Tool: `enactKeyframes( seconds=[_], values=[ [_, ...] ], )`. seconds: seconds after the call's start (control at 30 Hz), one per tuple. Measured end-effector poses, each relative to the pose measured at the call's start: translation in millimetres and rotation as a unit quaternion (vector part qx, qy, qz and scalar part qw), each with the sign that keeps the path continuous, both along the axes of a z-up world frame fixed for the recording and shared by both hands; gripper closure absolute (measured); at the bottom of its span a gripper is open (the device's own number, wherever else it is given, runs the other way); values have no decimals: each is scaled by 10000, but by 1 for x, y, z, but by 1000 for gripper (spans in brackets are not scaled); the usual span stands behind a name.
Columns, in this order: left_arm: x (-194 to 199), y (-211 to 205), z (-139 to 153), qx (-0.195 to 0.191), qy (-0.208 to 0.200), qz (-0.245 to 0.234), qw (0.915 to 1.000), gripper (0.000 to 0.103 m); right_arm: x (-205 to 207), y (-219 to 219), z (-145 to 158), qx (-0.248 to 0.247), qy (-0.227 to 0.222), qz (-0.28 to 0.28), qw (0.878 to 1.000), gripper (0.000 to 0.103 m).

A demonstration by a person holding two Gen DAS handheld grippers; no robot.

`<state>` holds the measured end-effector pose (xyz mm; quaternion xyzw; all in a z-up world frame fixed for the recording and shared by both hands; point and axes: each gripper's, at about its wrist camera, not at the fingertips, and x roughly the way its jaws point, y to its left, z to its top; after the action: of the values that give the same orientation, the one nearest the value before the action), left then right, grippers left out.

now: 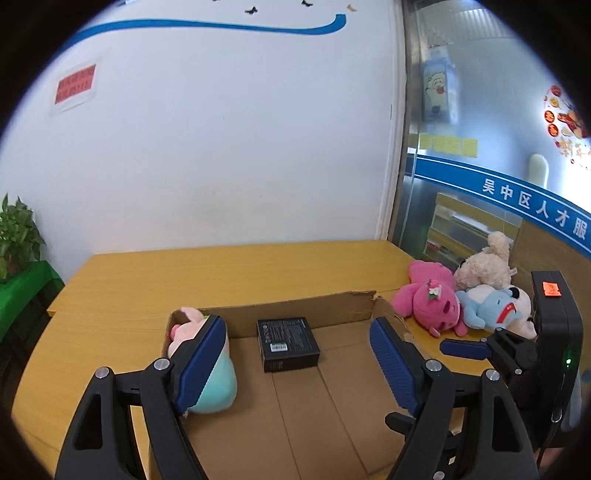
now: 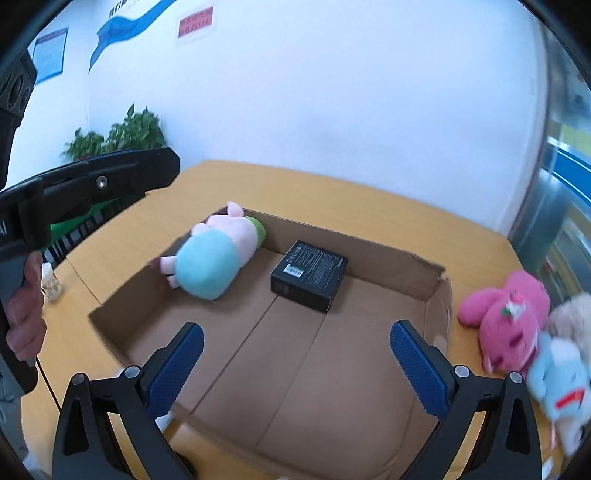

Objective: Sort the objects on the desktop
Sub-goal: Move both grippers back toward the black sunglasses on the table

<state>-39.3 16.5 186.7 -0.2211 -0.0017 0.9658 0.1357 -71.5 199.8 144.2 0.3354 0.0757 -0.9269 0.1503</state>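
Nearby, plush heap (image 1: pixel 476 299) beside cardboard box (image 2: pixel 369 254)

A white wall (image 1: pixel 207 155) carries a curving blue stripe (image 1: pixel 207 26), a red notice (image 1: pixel 75 88) and small black butterfly shapes. The yellow wooden tabletop (image 1: pixel 229 269) fills the corner beside a glass partition (image 1: pixel 476 122) with a blue banner. A leafy potted plant (image 1: pixel 16 236) stands at the left edge

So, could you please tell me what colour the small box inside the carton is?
Black small box, clearest in the right wrist view.
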Motion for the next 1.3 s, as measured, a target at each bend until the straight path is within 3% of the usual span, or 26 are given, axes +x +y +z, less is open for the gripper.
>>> enactKeyframes(
  seconds=[0.2,0.5,0.73,1.13,1.3],
  values=[
    [47,7,-9,-102,17,38,9999,23,59,2,-6,-238,209,-389,9987,0],
    [73,14,-18,38,-28,132,9999,23,102,1,9,-178,577,-480,9970,2],
    [76,17,-16,9,-8,117,9999,23,107,3,8,-253,549,-459,9971,1],
    [70,2,-43,171,-499,80,9986,23,94,-5,-17,-248,204,-311,9990,1],
    [71,-12,-25,352,-531,115,9979,23,85,-8,-14,-248,141,-228,9993,1]
  ],
)
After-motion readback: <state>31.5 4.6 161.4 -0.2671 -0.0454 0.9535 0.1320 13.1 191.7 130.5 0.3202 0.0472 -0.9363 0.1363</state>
